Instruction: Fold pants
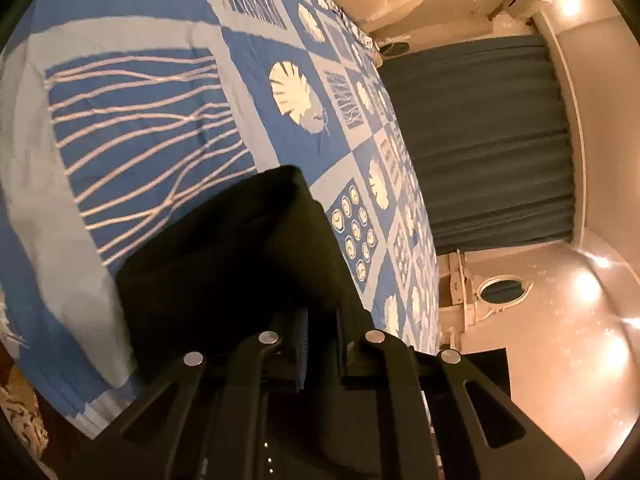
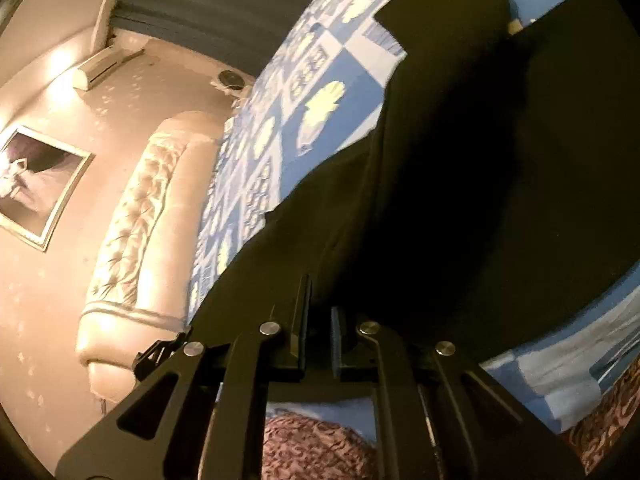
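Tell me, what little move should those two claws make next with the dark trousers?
Probably carry the held edge across and lay it down. Both the left gripper and right gripper appear closed on the black pants, which hang partly lifted off the blue bedspread.

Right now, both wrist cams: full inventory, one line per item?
pants: 1, black, on the bed, an edge pinched at each gripper
bedspread: 1, blue with white shell and line prints, covers the bed
headboard: 1, cream, tufted, at the bed's end
curtain: 1, dark blue, beyond the bed
air conditioner: 1, white, high on the wall
picture: 1, white frame, on the wall
left gripper: 1, black, jaws shut on pants
right gripper: 1, black, jaws shut on pants
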A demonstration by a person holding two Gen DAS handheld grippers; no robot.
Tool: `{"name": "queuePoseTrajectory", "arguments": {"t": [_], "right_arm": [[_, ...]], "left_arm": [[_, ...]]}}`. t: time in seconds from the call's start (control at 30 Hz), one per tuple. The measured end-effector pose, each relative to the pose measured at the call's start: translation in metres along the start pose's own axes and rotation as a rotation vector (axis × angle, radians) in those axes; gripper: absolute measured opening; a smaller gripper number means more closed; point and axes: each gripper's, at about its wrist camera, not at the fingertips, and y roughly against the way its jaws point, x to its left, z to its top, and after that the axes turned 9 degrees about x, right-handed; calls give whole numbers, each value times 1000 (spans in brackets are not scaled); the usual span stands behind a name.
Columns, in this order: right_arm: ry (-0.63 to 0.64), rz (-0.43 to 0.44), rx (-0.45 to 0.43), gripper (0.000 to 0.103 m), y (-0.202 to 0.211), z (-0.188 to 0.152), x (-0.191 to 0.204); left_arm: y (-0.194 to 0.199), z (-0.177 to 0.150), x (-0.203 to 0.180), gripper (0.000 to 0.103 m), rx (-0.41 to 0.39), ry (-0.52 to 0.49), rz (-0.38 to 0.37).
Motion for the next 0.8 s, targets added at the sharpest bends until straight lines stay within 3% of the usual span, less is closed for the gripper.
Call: {"name": "queuePoseTrajectory", "arguments": {"t": [0.23,0.4,0.5,0.57,0.6,0.63,0.7,0.8], "right_arm": [[-5,4,75,8,8,-22,-6],[-23,-58,121,8,-2,-35,-32],[-61,-40,149,12,-8,-36,-43],[-83,-18,163,22,-6,-35,-43],[-76,-13,172,31,-1,-34,-42],[-67,-21,168,35,5,-33,-42],[-43,-60,129,49,27,-26,-43],[-69,-102,24,50,74,0,-61]], "left_arm": [[27,-12,24,11,3,19,44],[19,-20,61,11,36,92,89],[8,-17,71,11,60,88,66],[11,-17,68,16,67,53,61],[14,-16,64,26,69,30,60],[17,-15,62,43,61,12,66],[32,-14,53,63,6,-44,108],[49,-13,38,64,-53,-142,179]]}}
